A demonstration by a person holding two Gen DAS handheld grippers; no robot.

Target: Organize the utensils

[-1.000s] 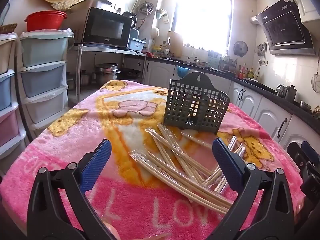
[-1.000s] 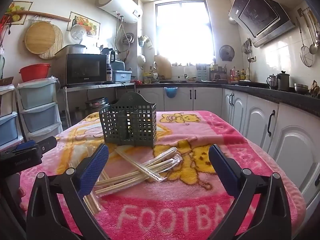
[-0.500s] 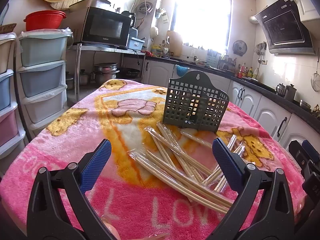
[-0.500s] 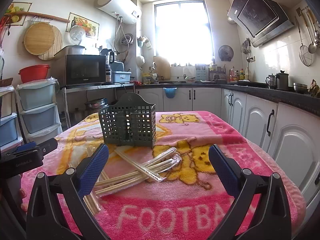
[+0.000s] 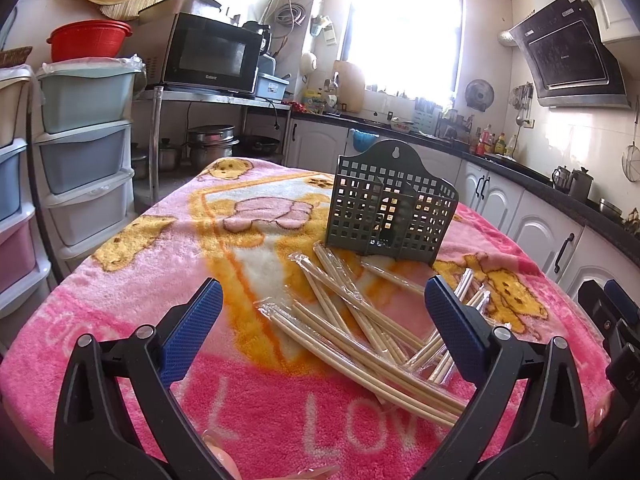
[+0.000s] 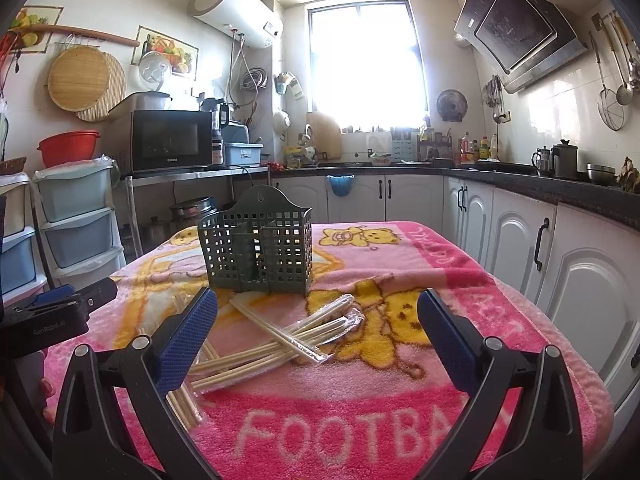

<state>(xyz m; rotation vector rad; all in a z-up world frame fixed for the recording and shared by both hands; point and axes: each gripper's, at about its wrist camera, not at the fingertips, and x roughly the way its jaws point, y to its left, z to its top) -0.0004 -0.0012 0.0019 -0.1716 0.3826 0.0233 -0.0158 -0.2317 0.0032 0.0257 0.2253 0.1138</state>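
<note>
Hovering both tongs — left tongs (image 5: 320,320) and right tongs (image 6: 316,330) spread wide, empty — I see wrapped chopsticks (image 5: 360,328) scattered on the tabletop (image 5: 120,280) before the empty basket (image 5: 390,212); next I judge one bundle needs pinching.

The pink blanket (image 6: 400,432) had "FOOTBA" in big white letters along its near edge in the right wrist view, cut off by the fingers, and "L LOV" (image 5: 320,428) from the left wrist side. The microwave (image 6: 170,146) said "Galanz" under its door. The other gripper's black body (image 6: 48,326) read "GenRobot.AI". The range hood (image 5: 568,54) had a small logo, too tiny to read.
</note>
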